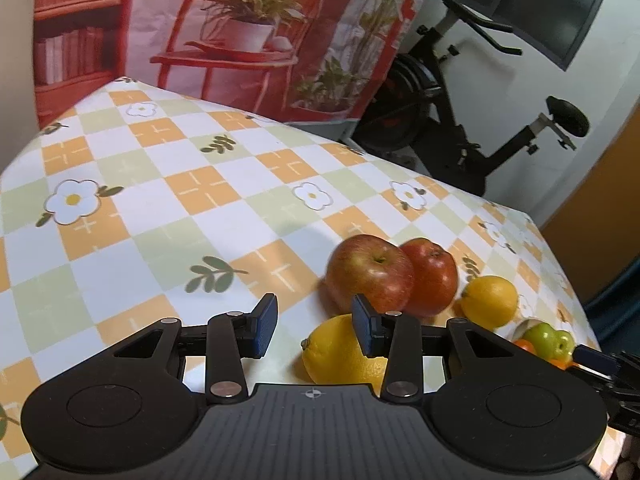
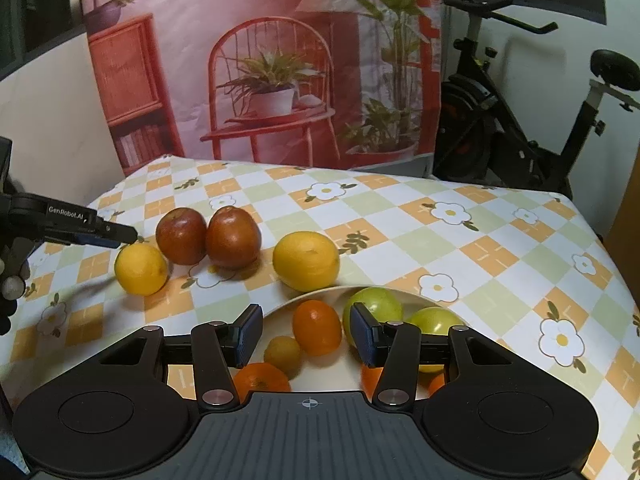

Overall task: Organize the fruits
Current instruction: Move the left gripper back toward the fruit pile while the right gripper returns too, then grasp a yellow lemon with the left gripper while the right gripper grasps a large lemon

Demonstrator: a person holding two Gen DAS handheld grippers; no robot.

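Left tongs (image 1: 314,326) tilt down toward the table (image 1: 168,200), blue pads (image 1: 264,330) parted, nothing between them. Right tongs (image 2: 306,334) tilt down likewise, pads (image 2: 248,334) apart, gripping nothing. From the right wrist view, the left tongs (image 2: 120,236) reach in sideways at the far left, low over the table, a gloved hand (image 2: 10,292) behind them.

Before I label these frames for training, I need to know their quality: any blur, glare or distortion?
Left wrist view: the red apples look slightly smeared, table edge bowed by fisheye. Right wrist view: fruit sharp, green apples carry soft glare, dark vignette in the corners.
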